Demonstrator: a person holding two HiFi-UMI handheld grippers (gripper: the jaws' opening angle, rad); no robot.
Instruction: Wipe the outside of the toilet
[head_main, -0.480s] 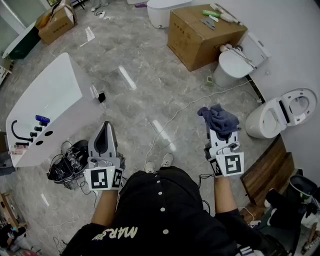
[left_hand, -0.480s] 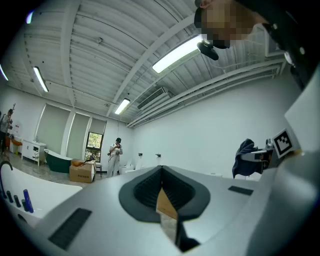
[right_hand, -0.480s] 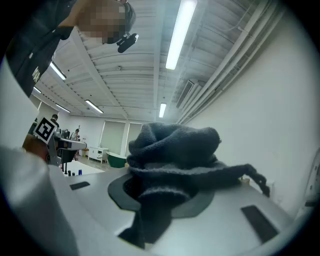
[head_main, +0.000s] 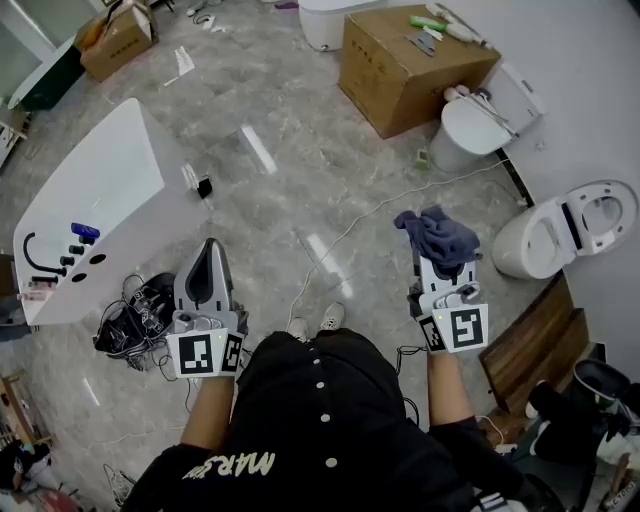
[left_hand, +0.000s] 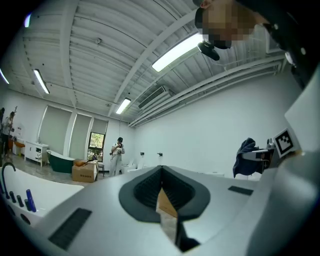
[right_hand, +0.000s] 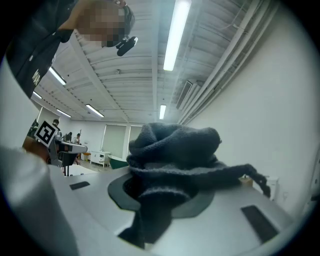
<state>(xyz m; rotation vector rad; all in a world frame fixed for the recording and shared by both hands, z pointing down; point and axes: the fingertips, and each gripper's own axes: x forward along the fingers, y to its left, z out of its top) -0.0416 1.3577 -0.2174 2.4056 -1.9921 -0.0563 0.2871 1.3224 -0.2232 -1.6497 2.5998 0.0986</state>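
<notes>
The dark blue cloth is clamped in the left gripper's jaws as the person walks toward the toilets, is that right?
Not quite. The dark blue cloth is clamped in the jaws of the right gripper, not the left one. The right gripper view shows this.

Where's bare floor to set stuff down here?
Bare floor between the white tub and the cardboard box, open down to the shoes. Crowded: cable tangle beside the tub, cord and planks by the open toilet.
</notes>
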